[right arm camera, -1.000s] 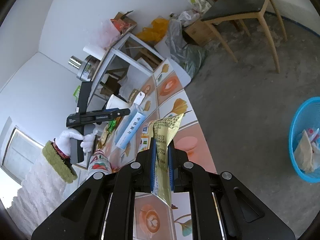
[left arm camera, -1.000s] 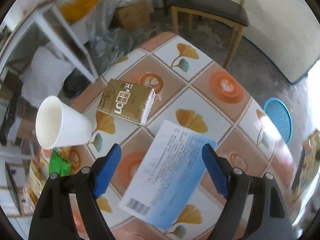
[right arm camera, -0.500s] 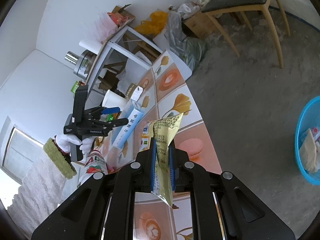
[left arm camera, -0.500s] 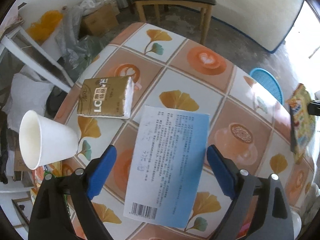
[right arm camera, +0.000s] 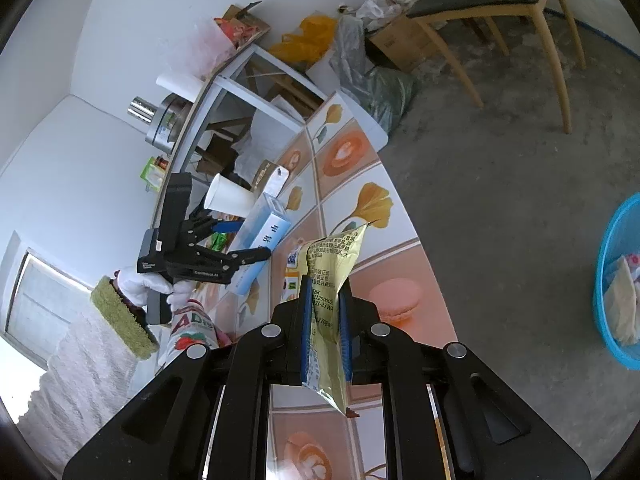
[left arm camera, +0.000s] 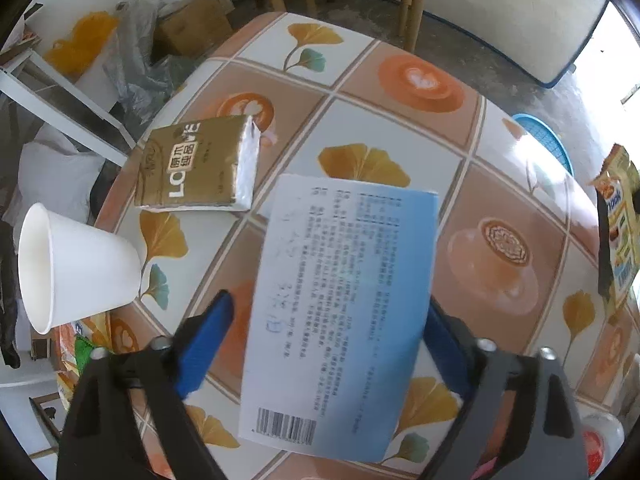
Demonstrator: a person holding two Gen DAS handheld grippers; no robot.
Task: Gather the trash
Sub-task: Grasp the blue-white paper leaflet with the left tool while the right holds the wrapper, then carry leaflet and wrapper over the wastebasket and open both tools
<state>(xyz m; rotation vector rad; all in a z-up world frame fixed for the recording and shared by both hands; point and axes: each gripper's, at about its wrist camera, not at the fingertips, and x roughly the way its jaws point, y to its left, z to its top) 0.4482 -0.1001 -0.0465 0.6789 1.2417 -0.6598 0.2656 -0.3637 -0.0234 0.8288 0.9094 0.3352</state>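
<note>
Left wrist view
Left gripper [left arm camera: 326,344]: I see my blue pads spread wide, one on each side of the blue box [left arm camera: 340,312], neither visibly pressing on it.
Blue box: it sits between the fingers, its long axis running away from me along them, barcode end nearest the camera. In this view I cannot tell whether it stands on the table [left arm camera: 400,120] or is lifted off it.
Other trash: a white paper cup [left arm camera: 72,268] lies on its side to the left, and a gold tissue pack [left arm camera: 196,166] lies beyond it, both outside my jaws.
Basket: the blue basket [left arm camera: 542,140] shows past the table's far right edge, well apart from the box.

Right wrist view
Right gripper [right arm camera: 326,316]: I hold the fingers pressed onto a gold snack wrapper [right arm camera: 332,280], which stands up between the pads.
Basket from here: the blue basket [right arm camera: 612,280] sits on the floor to my right, off the table edge, with paper already in it.
Left gripper from here: I see the left gripper [right arm camera: 250,240] straddling the blue box [right arm camera: 262,240] over the table.

Judgement
Key relation: the right hand is nearer the basket and loaded, so I judge its drop comes first, a swing rightward and down. The left needs only to shut across the box's short side.
</note>
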